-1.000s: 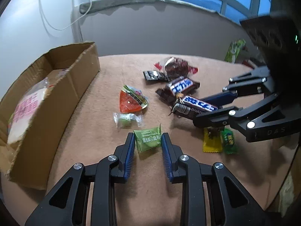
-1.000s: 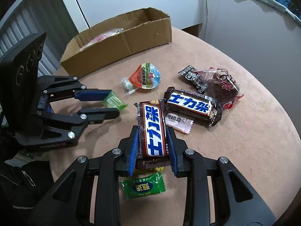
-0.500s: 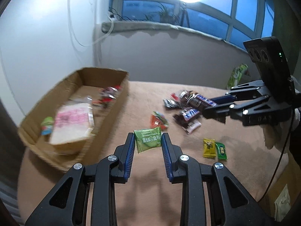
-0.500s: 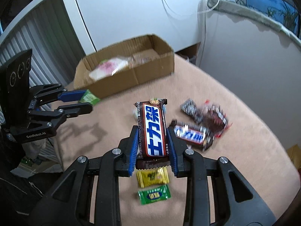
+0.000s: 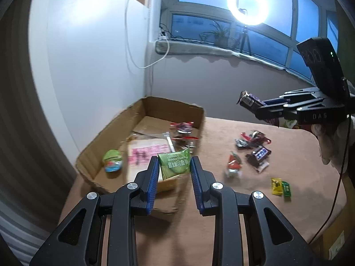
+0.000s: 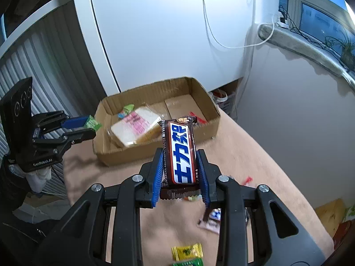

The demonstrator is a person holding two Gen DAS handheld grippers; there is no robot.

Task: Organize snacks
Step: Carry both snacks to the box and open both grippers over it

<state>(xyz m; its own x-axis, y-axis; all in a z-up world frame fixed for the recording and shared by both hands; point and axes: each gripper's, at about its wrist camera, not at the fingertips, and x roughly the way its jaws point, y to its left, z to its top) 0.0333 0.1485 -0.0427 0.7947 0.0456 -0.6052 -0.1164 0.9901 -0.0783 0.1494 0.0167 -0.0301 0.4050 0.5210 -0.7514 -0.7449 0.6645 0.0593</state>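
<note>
Two snacks are airborne, one per tool. Left gripper (image 5: 174, 166) is clamped on a green sachet (image 5: 175, 163), pads on its two side edges, printed face toward the camera, text line running pad to pad. It sits at the tips, so most of the sachet juts forward of the pads, probably to let it drop free on release. Ahead of and below these tips lies the cardboard box (image 5: 106, 137), already holding a pink-labelled bread pack (image 5: 147, 155), a green jelly cup (image 5: 112, 160) and red-wrapped sweets (image 5: 183, 133).

Right gripper (image 6: 180, 168) is clamped on a chocolate bar (image 6: 180, 153). The bar's long axis runs along the fingers, pointing forward and away from the wrist; its far end overshoots the tips and its near crimped end sits back between the pads. A grip across the narrow width suits the small opening.

Box is beyond both tips; loose sweets (image 5: 255, 153) remain on the tan tabletop (image 5: 288, 159), to the right of the left gripper.
</note>
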